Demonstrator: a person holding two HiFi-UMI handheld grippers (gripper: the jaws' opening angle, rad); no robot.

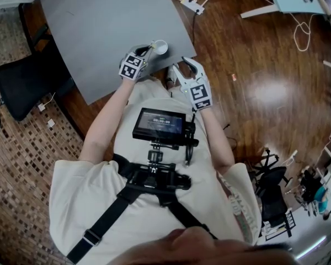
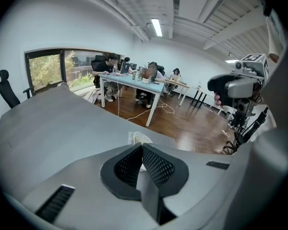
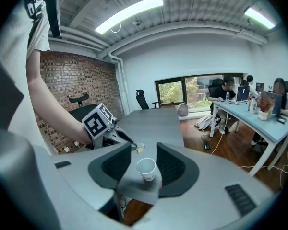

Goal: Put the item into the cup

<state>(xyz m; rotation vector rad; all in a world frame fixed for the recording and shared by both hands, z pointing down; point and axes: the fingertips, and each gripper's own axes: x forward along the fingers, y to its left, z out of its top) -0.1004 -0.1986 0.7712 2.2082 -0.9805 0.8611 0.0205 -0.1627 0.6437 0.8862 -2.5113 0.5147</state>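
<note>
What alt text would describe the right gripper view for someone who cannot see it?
A white paper cup stands on a grey table, framed by the open right claw. Beside it, the left claw pinches a small pale item. People sit at desks behind.

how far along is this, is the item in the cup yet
Done: the left gripper has the small item pinched, off the table. In hand: it hangs beside the cup. Left: move over the rim and release. The right gripper is open, empty.

a grey table [image 1: 110, 32] with a black chair [image 1: 22, 84] beside it, and a white power strip [image 1: 193, 5] on the wooden floor [image 1: 254, 54].
</note>
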